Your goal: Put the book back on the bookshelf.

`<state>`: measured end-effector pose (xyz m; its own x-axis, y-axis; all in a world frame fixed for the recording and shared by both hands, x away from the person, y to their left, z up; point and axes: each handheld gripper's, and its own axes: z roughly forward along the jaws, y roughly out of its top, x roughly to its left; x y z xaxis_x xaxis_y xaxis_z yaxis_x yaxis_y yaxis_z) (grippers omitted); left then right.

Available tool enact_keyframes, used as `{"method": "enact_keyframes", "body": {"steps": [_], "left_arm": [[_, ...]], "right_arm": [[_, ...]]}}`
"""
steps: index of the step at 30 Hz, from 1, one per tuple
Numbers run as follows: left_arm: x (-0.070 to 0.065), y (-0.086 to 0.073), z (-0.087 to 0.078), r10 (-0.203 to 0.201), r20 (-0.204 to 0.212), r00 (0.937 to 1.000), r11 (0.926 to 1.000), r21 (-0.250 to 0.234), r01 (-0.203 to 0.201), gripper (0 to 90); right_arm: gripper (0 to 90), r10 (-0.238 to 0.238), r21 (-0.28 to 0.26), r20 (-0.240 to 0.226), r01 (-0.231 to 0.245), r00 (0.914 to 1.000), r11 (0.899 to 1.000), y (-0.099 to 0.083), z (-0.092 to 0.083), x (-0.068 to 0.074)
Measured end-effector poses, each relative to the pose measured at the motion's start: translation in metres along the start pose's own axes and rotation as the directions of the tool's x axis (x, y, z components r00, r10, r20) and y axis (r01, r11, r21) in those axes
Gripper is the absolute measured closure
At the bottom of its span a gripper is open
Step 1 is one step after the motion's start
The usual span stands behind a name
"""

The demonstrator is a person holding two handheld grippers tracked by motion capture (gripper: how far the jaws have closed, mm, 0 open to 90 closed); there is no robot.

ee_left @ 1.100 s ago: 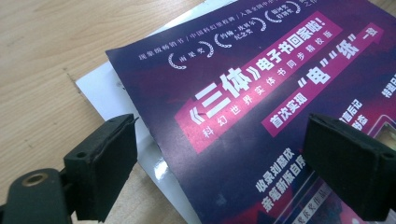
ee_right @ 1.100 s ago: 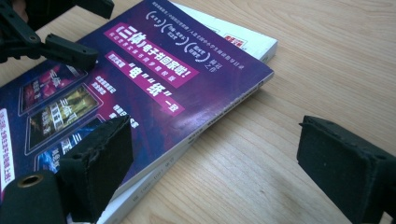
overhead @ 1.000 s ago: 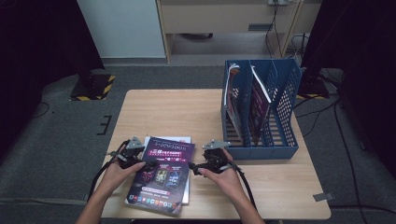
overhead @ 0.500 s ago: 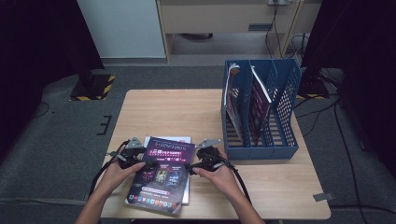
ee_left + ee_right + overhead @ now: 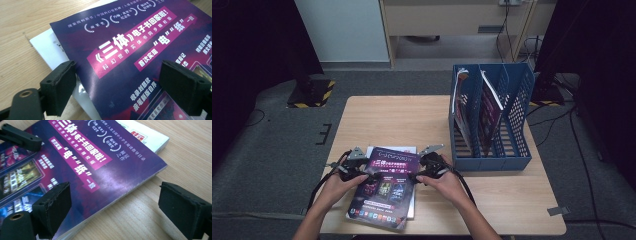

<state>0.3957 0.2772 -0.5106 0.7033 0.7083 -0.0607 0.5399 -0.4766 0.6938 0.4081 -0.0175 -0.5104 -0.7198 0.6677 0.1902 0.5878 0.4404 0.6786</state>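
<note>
High view: both grippers flank a purple magazine (image 5: 384,187) on the table (image 5: 412,117).
Left gripper (image 5: 117,87) and right gripper (image 5: 115,206) views show wide jaws, nothing held; a white booklet (image 5: 47,47) lies beneath.
</note>
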Motion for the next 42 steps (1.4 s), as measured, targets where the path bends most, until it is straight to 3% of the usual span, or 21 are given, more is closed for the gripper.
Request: {"method": "enact_keyframes", "body": {"steps": [7, 27, 42], "left_arm": [[-0.002, 0.001, 0.0, 0.008, 0.003, 1.0, 1.0, 0.003, -0.008, 14.7], [-0.003, 0.002, 0.0, 0.016, -0.005, 0.9999, 0.9998, 0.007, -0.016, 14.9], [-0.003, 0.002, 0.0, 0.016, -0.006, 0.9999, 0.9998, 0.008, -0.016, 15.0]], "right_arm": [[11.1, 0.01, 0.026, 0.001, -0.01, 1.0, 1.0, 0.0, 0.006, -0.006], [8.3, 0.085, 0.057, -0.087, -0.08, 0.9926, 0.995, 0.009, 0.022, -0.018], [8.1, 0.083, 0.076, -0.068, -0.077, 0.9943, 0.994, 0.013, 0.022, -0.016]]}}
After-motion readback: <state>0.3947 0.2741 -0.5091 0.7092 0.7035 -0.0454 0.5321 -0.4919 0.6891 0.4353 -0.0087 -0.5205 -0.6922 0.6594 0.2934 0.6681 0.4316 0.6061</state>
